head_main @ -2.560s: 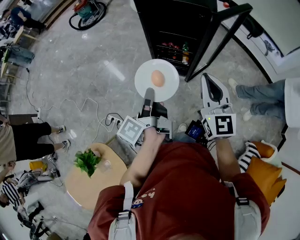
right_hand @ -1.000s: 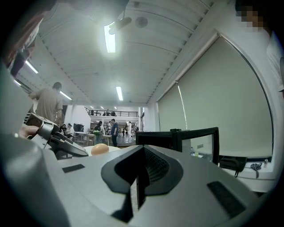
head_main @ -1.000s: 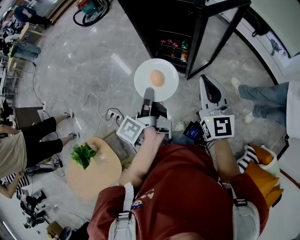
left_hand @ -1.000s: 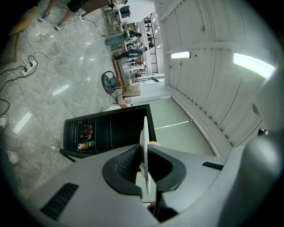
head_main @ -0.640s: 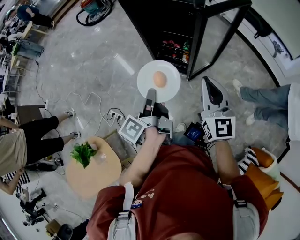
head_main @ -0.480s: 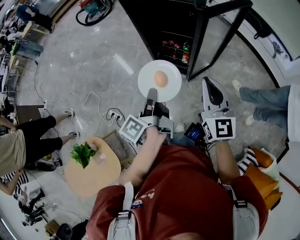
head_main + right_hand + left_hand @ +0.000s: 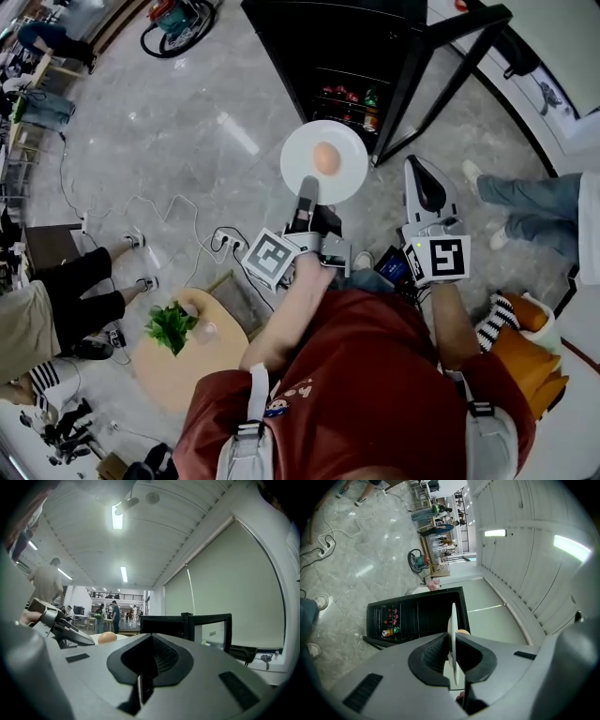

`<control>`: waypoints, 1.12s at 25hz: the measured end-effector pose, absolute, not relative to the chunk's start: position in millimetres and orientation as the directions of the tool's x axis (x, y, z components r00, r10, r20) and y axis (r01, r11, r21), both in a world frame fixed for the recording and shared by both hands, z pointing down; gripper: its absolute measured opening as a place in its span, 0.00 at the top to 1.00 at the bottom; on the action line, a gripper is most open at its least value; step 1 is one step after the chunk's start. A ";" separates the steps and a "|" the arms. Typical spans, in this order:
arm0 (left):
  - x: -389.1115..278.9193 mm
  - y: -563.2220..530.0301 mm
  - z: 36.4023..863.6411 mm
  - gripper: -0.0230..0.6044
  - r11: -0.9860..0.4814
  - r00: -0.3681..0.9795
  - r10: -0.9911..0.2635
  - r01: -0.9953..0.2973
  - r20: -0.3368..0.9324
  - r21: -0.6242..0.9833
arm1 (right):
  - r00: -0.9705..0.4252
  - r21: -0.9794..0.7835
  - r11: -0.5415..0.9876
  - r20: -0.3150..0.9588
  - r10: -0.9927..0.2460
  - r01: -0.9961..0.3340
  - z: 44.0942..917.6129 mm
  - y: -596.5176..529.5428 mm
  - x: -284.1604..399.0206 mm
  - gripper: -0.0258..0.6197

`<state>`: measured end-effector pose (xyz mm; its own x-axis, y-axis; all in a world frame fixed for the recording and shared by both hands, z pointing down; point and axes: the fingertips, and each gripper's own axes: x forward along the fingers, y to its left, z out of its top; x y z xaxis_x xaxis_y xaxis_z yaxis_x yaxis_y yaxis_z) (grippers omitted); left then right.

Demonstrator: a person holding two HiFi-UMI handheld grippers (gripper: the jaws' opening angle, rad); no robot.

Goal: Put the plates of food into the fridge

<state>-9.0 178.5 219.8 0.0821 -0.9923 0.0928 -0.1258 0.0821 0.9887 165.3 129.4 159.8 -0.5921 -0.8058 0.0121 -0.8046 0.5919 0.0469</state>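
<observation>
Fridge (image 7: pixel 319 37) top cut off; shelf items (image 7: pixel 352 97) too small.

A white plate (image 7: pixel 302 150) with a brown egg (image 7: pixel 326 157) hangs level, gripped at 6 o'clock; the black fridge (image 7: pixel 330 37) stands open at 12 o'clock.

You had two hand-held grippers: the left hand-held gripper (image 7: pixel 308 185) and the right hand-held gripper (image 7: pixel 416 165). You had one plate (image 7: pixel 348 174) and one egg (image 7: pixel 325 157). There was one fridge (image 7: pixel 328 37) with one door (image 7: pixel 441 58). Its drinks (image 7: pixel 352 97) were too small for you to count. You also had one counter (image 7: pixel 187 373), one plant (image 7: pixel 172 324) and one power strip (image 7: pixel 230 242).
</observation>
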 end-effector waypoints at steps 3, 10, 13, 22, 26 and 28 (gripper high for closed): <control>-23.2 167.4 222.8 0.93 0.082 0.101 -0.990 -0.123 0.095 0.989 | -0.581 0.053 0.581 0.020 -0.814 -0.812 161.4 121.7 149.2 0.94; -59.4 139.1 225.2 0.93 0.067 0.150 -0.985 -0.101 0.082 0.993 | -0.556 0.073 0.557 0.035 -0.830 -0.827 161.0 102.9 104.2 0.94; -74.7 128.0 226.5 0.93 0.059 0.173 -0.982 -0.090 0.074 0.994 | -0.537 0.079 0.539 0.043 -0.842 -0.838 161.8 96.4 86.2 0.94; -117.4 95.3 231.9 0.93 0.061 0.273 -0.959 -0.084 0.082 0.995 | -0.461 0.103 0.465 0.053 -0.886 -0.880 157.5 74.0 35.5 0.94; -135.6 84.9 234.1 0.93 0.065 0.316 -0.945 -0.086 0.089 0.994 | -0.422 0.108 0.426 0.057 -0.905 -0.898 156.6 68.0 16.3 0.94; -141.9 78.1 235.1 0.93 0.064 0.334 -0.938 -0.087 0.090 0.994 | -0.404 0.114 0.408 0.057 -0.913 -0.906 156.2 63.5 9.7 0.94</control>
